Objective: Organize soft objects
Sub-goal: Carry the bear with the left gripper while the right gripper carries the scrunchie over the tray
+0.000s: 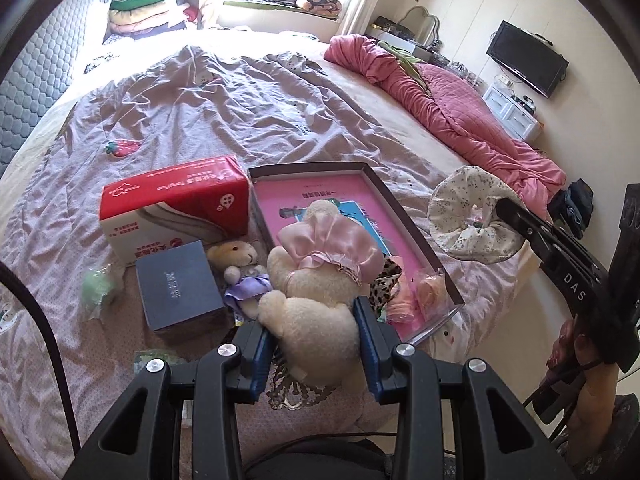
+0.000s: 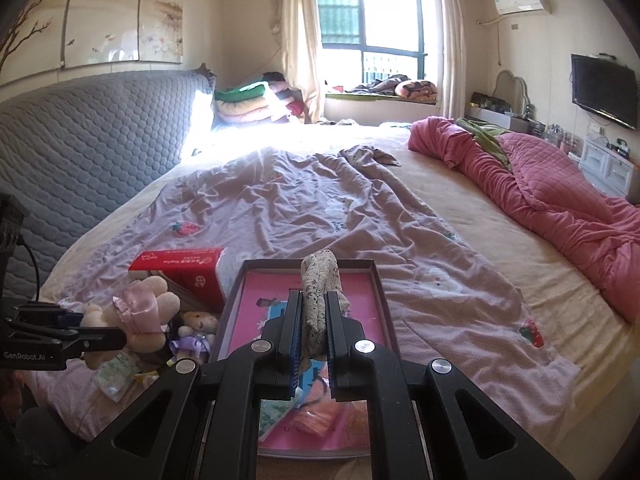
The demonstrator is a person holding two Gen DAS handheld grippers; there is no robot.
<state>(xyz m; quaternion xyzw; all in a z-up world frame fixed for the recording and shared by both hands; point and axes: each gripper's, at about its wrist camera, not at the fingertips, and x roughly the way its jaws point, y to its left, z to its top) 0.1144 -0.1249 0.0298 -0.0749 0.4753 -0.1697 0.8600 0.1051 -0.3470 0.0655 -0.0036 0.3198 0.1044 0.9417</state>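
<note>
My left gripper [image 1: 316,332] is clamped on a cream plush rabbit in a pink satin dress [image 1: 316,264], its blue pads pressed into the toy's round lower body, holding it above the near edge of the bed. My right gripper [image 2: 313,316] is squeezed tight on a floral fabric scrunchie [image 2: 318,296], lifted over the shallow cardboard box with a pink lining [image 2: 372,276]. From the left wrist view, a small teddy in a purple dress [image 1: 244,268] lies just left of the rabbit, beside a grey-blue box [image 1: 176,284] and a red and white tissue pack [image 1: 176,204]. All of this sits on the wrinkled lilac bedsheet [image 1: 200,120]; a pink quilt [image 1: 460,108] lies bunched far right.
</note>
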